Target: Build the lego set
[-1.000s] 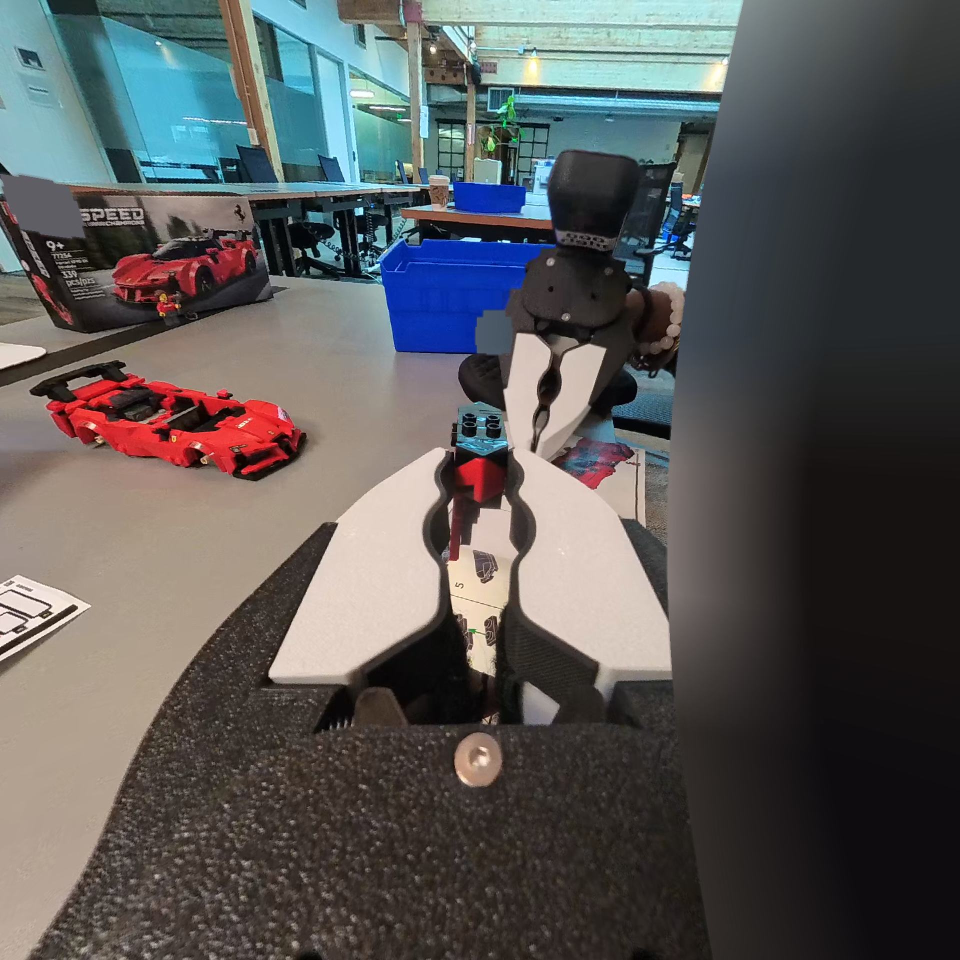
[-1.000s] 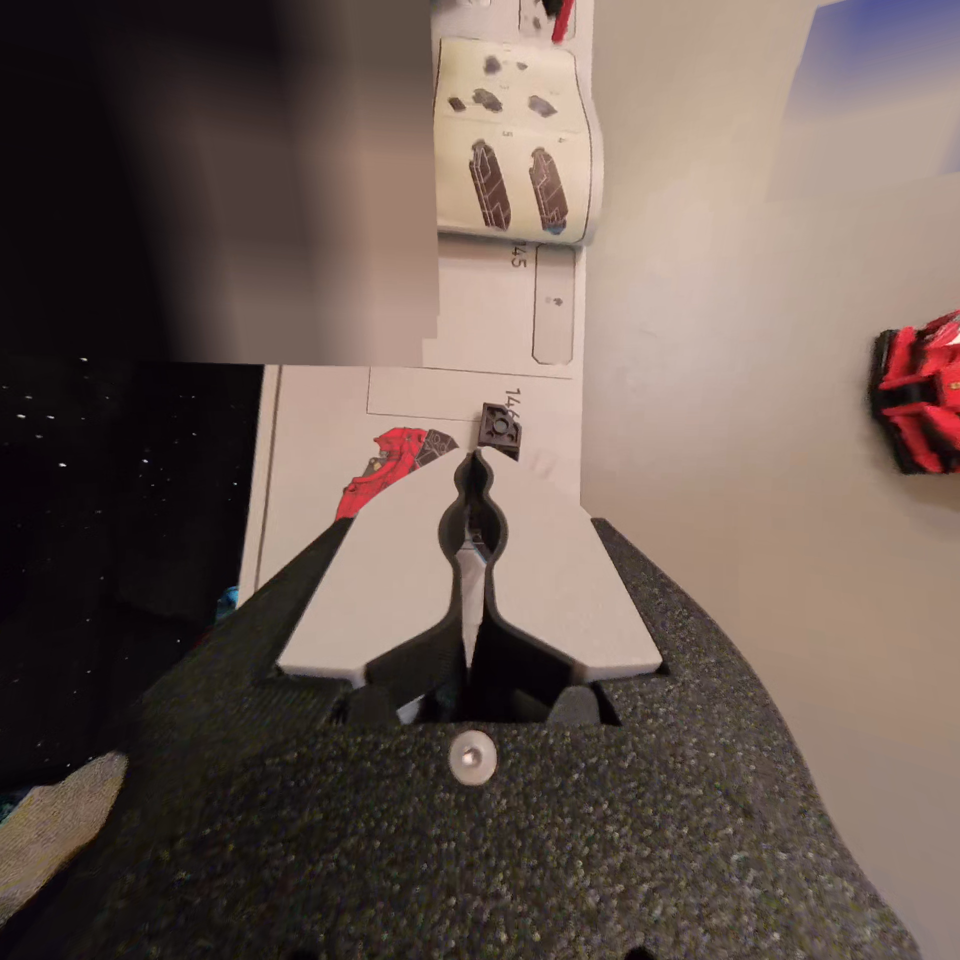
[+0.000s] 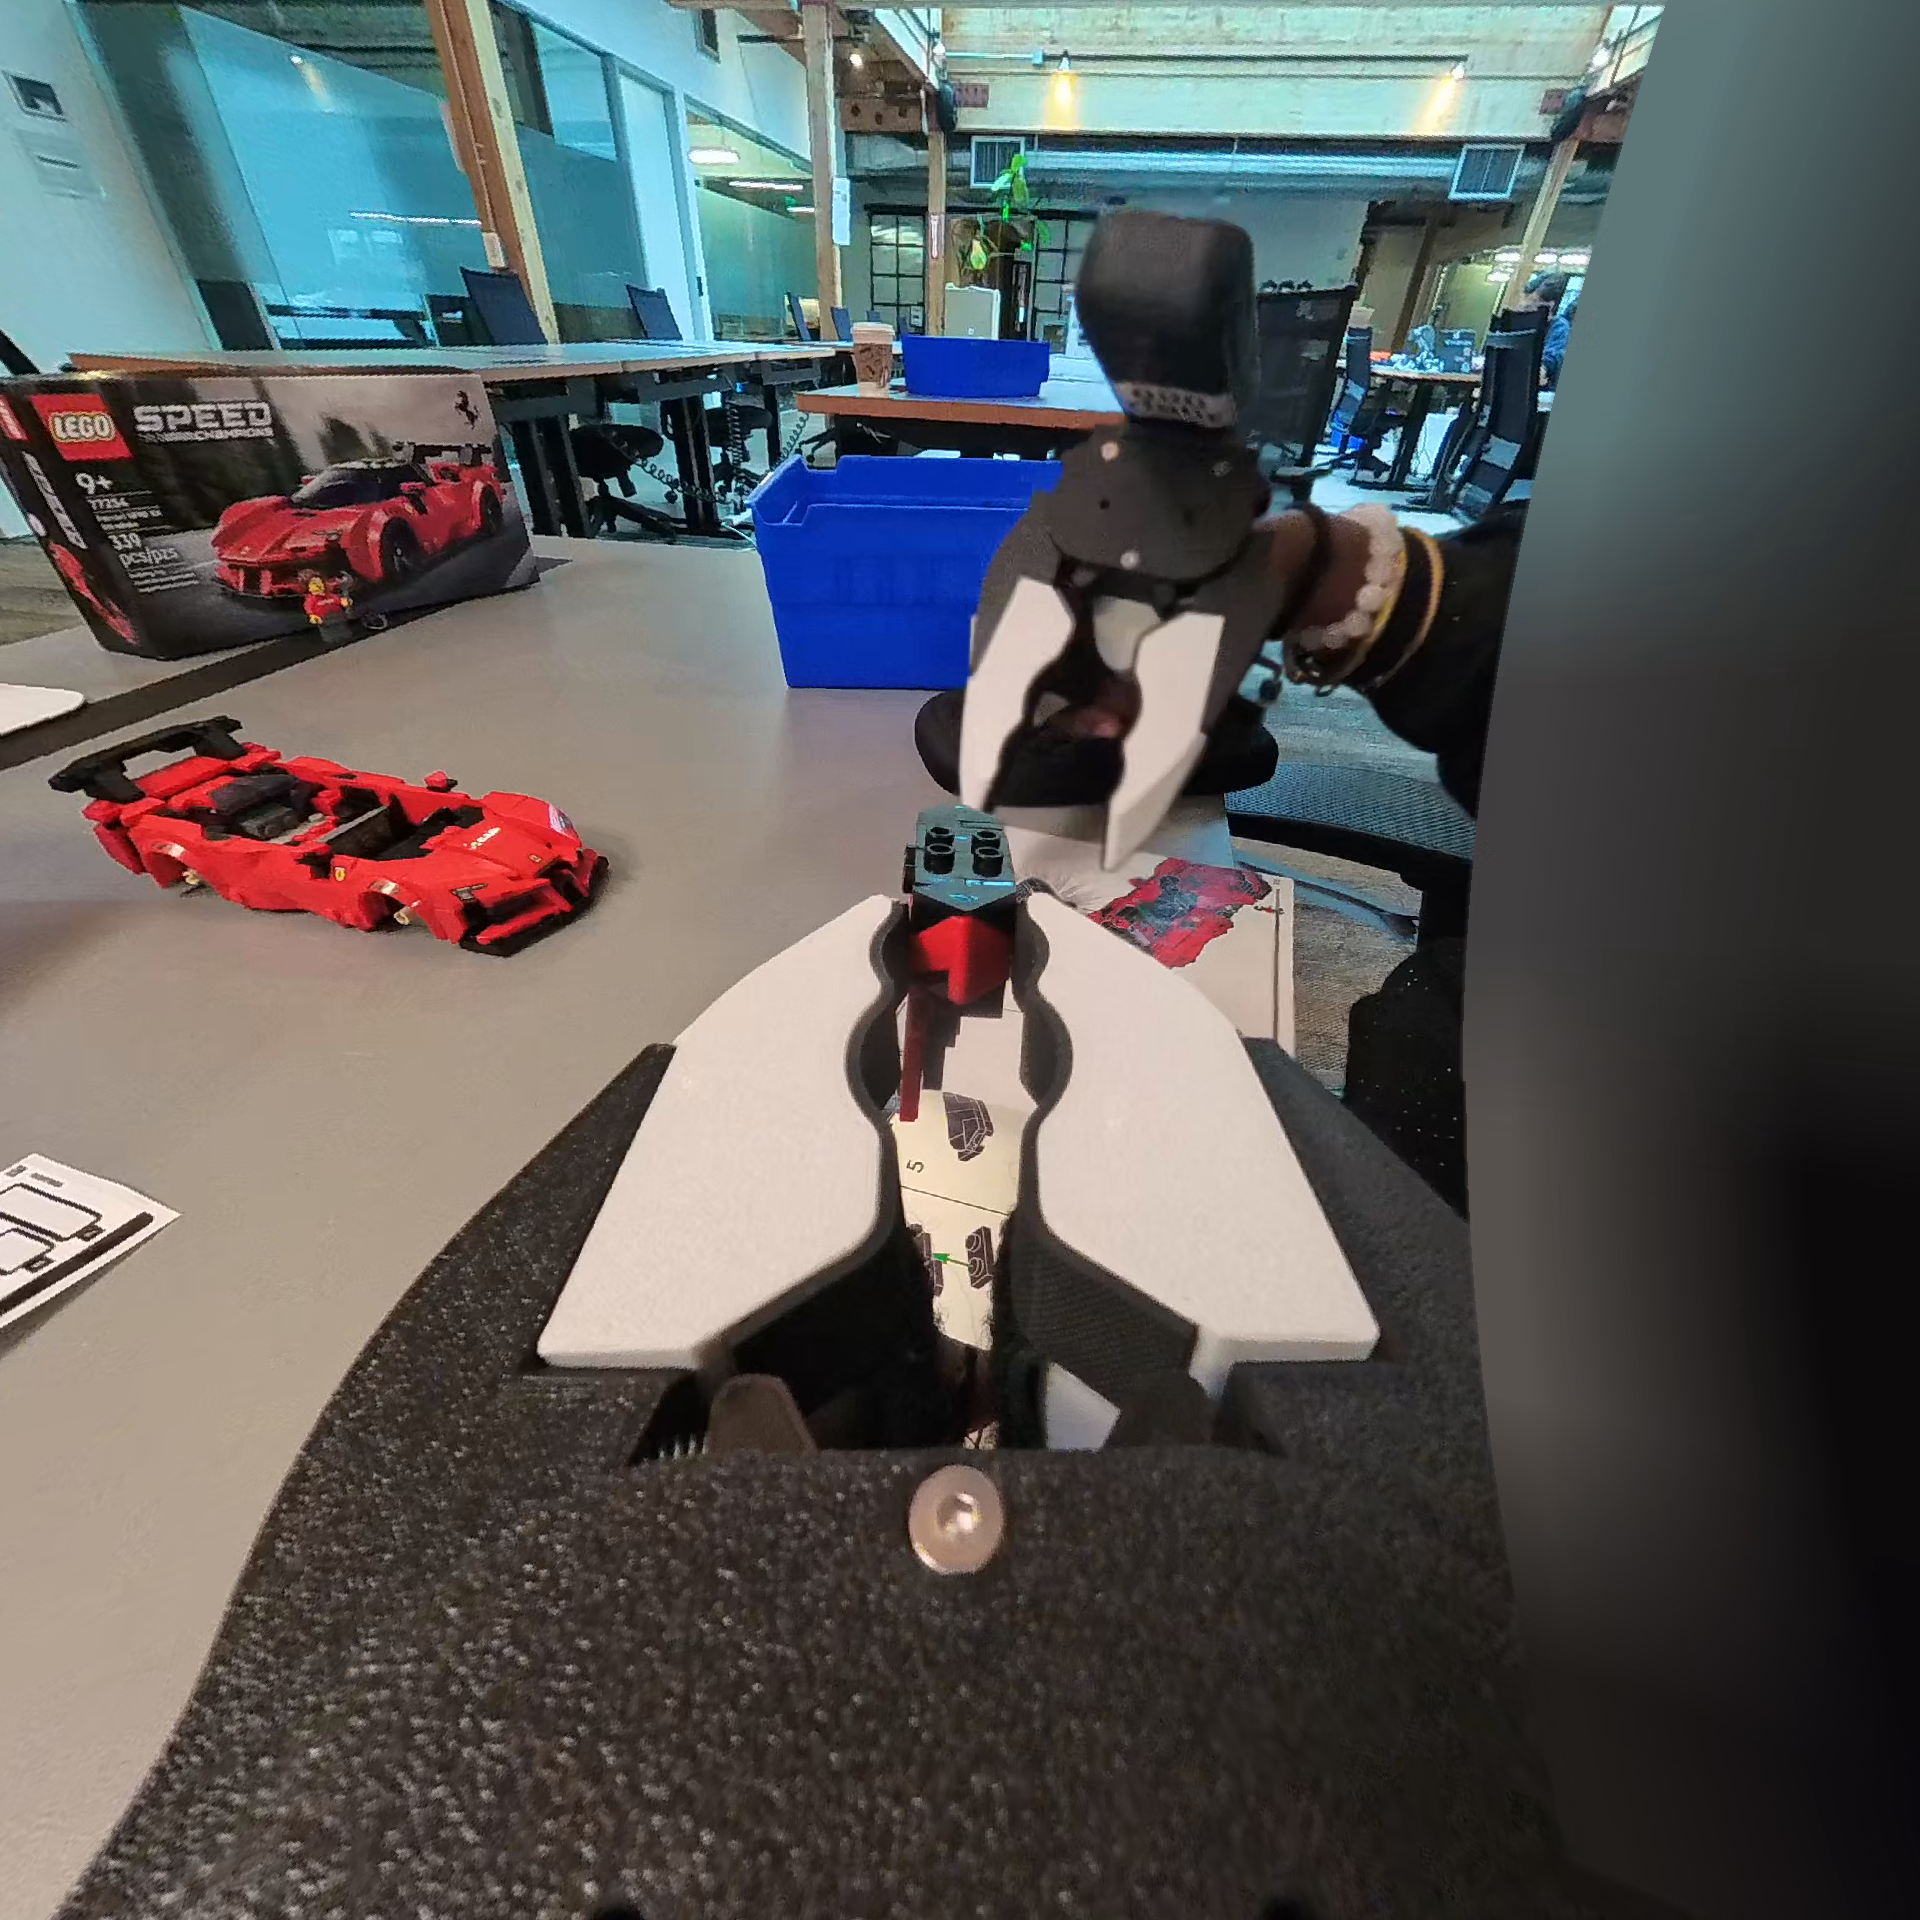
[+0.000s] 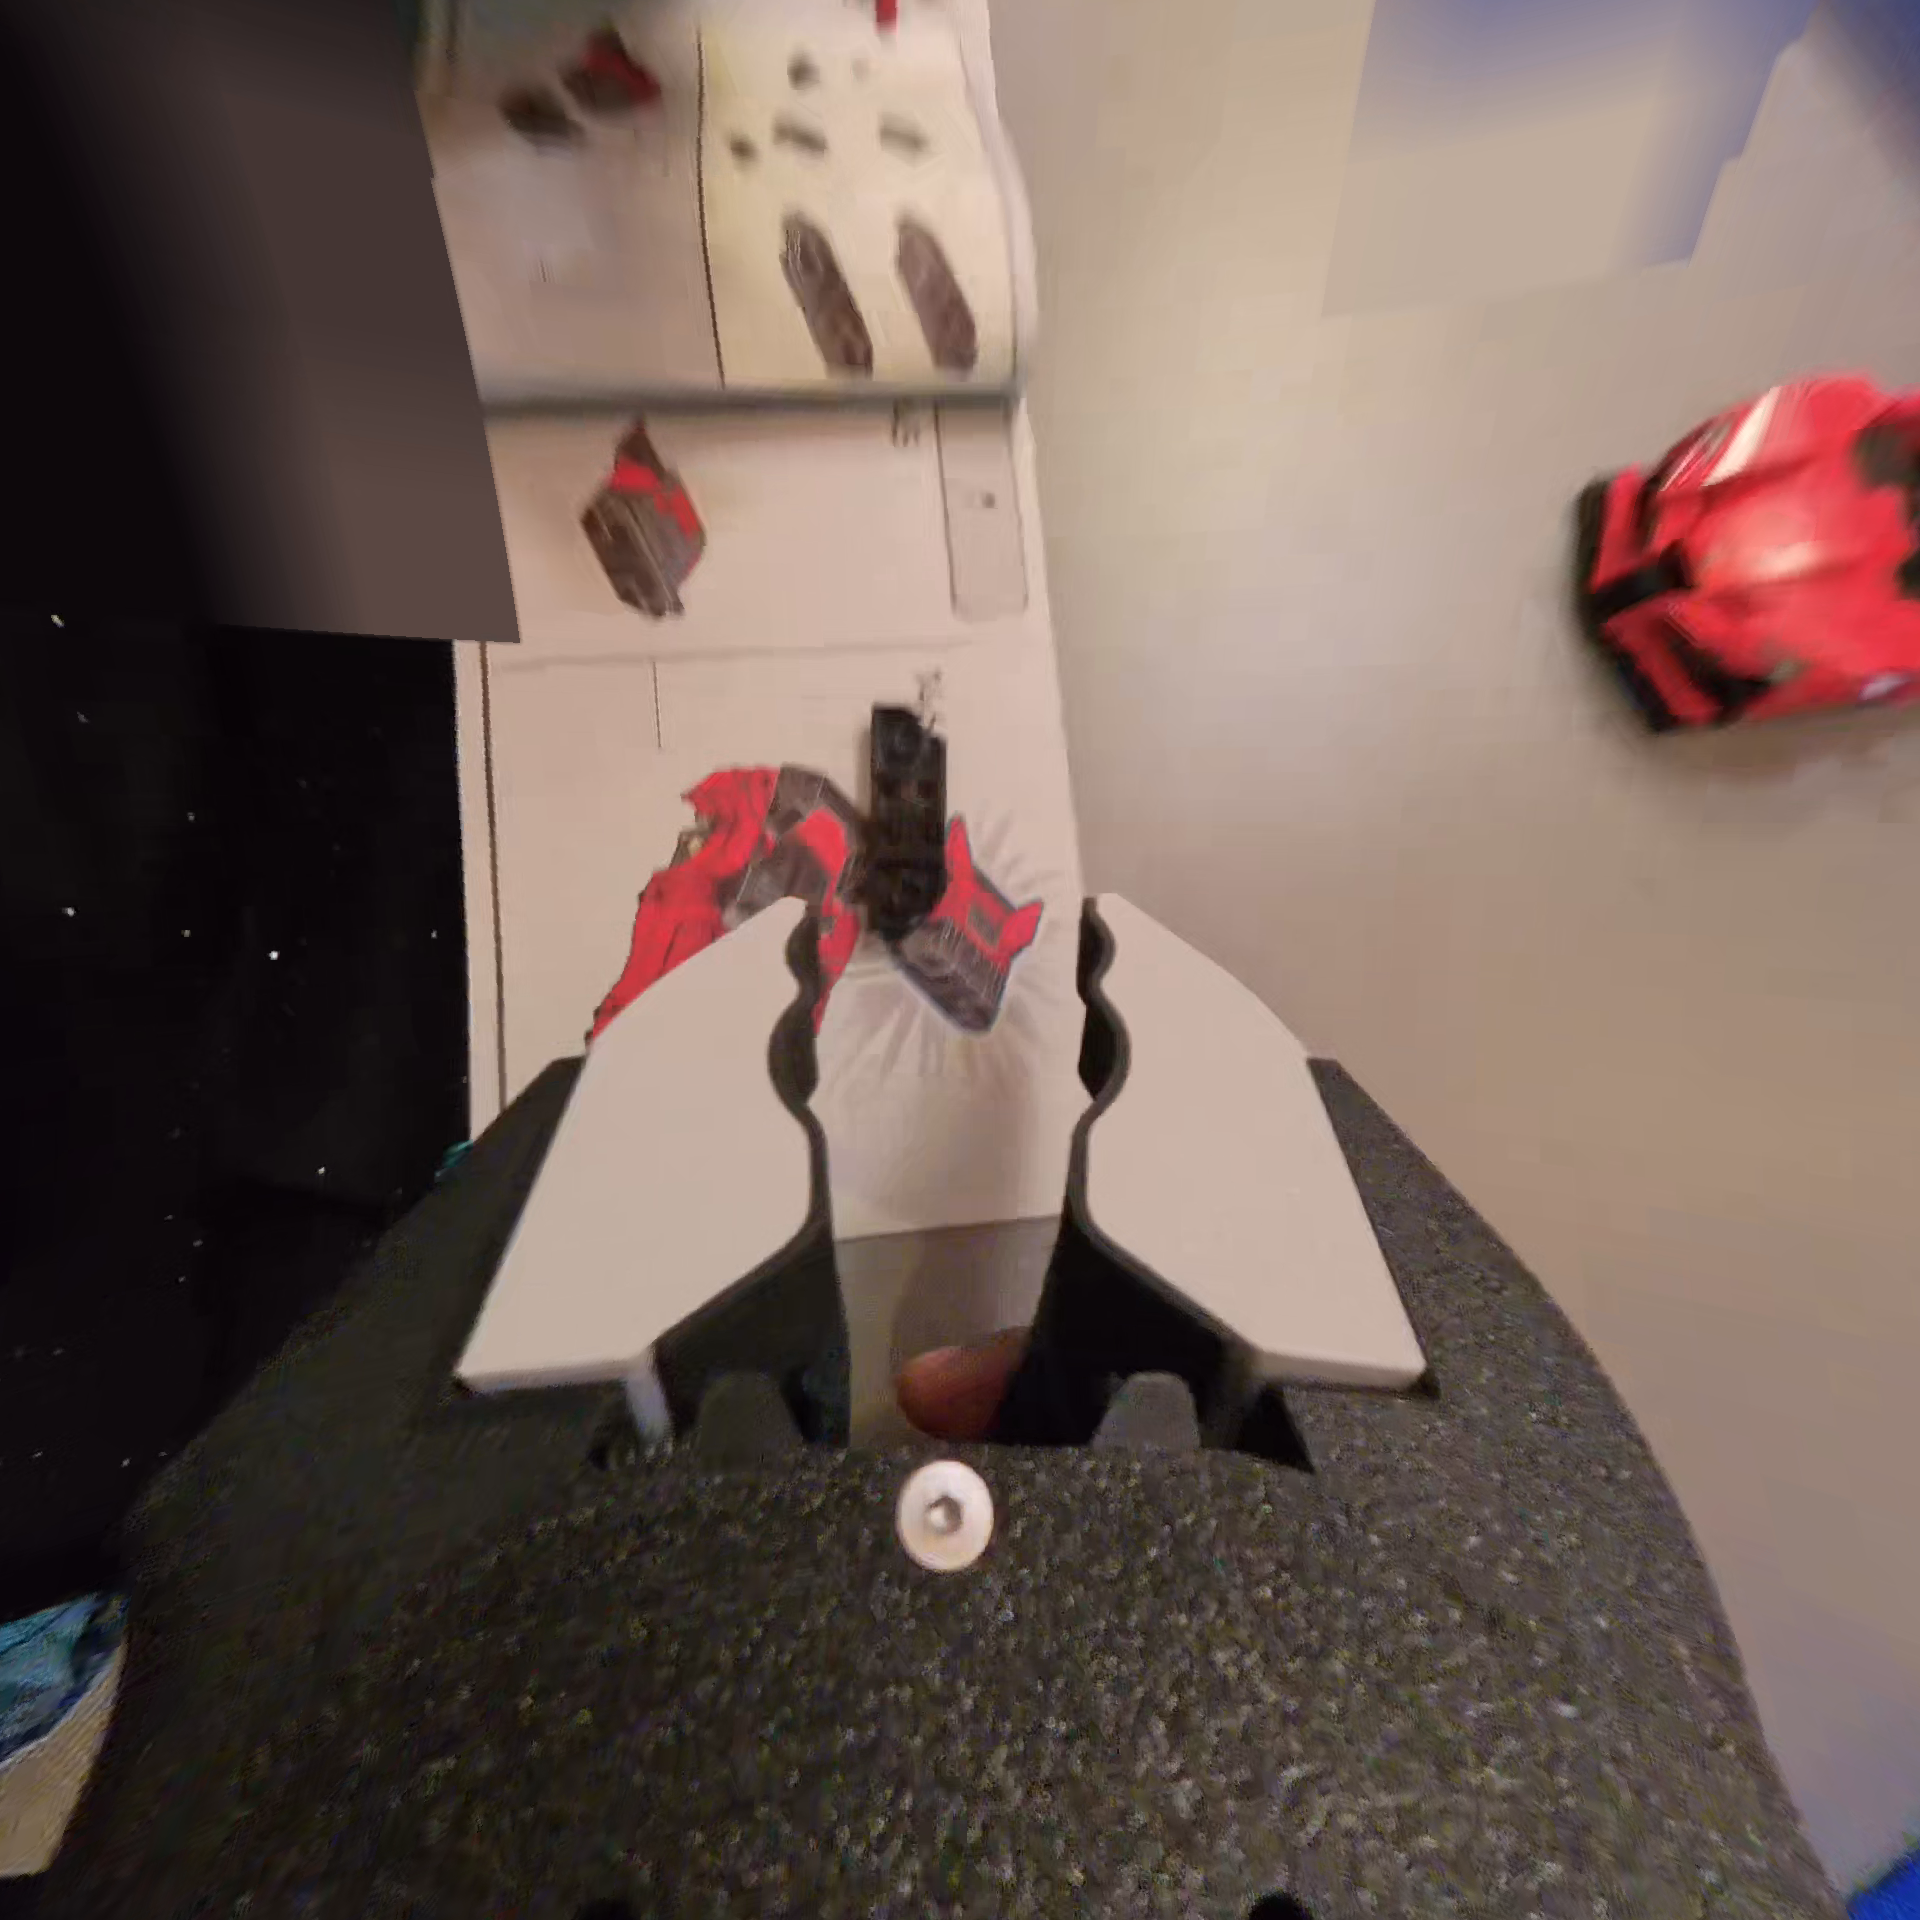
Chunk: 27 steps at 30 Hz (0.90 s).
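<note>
Change since a second ago: right gripper (image 4: 940,920), then pinched shut with its tips against the sub-assembly's studded top, now stands above and beyond it with fingers spread and nothing between them. No dark plate shows loose in either view; judged, the piece it carried is now seated on the studs and that placement step is done. The right wrist view is motion-blurred, so the seating cannot be confirmed.

Item, sub-assembly (image 3: 961,904): small red and black lego cluster, black studded plate uppermost. Location: clamped between the tips of the left gripper (image 3: 961,920), held above the open instruction booklet (image 3: 1216,914), clear of the table (image 3: 312,1091).

Orientation: long axis runs along the left gripper's fingers. The studded end points forward, away from the wrist; a thin dark-red strip trails back between the fingers toward the palm.

Item, red lego car (image 3: 322,831): largely built, resting on the table well to the left.

Item, set box (image 3: 260,499): standing behind the car.

Item, blue bin (image 3: 883,571): far side of the table.
</note>
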Each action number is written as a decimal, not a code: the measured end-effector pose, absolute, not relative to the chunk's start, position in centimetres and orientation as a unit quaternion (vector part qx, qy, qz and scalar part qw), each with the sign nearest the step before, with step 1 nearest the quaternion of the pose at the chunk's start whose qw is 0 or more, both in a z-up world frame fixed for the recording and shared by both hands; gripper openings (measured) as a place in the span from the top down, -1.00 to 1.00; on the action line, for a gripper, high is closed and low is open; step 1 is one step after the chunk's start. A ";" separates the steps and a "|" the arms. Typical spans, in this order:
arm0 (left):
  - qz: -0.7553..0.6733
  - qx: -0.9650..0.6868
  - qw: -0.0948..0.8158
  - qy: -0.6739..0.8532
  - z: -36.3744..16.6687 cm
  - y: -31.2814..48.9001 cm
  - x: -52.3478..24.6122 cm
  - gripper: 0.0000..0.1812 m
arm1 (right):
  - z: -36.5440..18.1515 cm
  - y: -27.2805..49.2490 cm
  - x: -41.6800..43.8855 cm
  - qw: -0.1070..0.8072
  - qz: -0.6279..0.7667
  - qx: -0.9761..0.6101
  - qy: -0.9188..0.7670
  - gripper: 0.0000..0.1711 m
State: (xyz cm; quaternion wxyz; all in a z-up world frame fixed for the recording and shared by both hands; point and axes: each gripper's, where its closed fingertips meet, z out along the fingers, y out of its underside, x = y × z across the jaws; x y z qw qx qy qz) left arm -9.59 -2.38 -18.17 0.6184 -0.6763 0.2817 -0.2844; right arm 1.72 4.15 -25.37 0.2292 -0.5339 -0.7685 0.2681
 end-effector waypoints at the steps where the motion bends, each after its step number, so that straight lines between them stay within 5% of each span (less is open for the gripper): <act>1: -0.282 -0.677 0.619 0.282 -18.2 -2.4 -9.6 0.79 | -26.2 3.9 2.2 0.220 0.261 -0.544 -0.767 0.42; 10: -0.284 -0.665 0.638 0.265 -17.5 -2.2 -9.3 0.79 | -27.5 2.8 1.2 0.234 0.272 -0.570 -0.740 0.85; 14: -0.248 -0.683 0.632 0.269 -18.0 -1.6 -8.8 0.79 | -26.4 3.3 0.7 0.268 0.257 -0.561 -0.740 0.87; 21: -0.136 -0.743 0.615 0.224 -19.0 0.1 -8.9 0.80 | -20.8 5.4 -0.1 0.392 0.032 -0.471 -0.789 1.00; 27: -0.151 -0.775 0.569 0.229 -21.0 0.9 -7.0 0.80 | -19.8 2.5 -0.8 0.258 0.106 -0.439 -0.854 1.00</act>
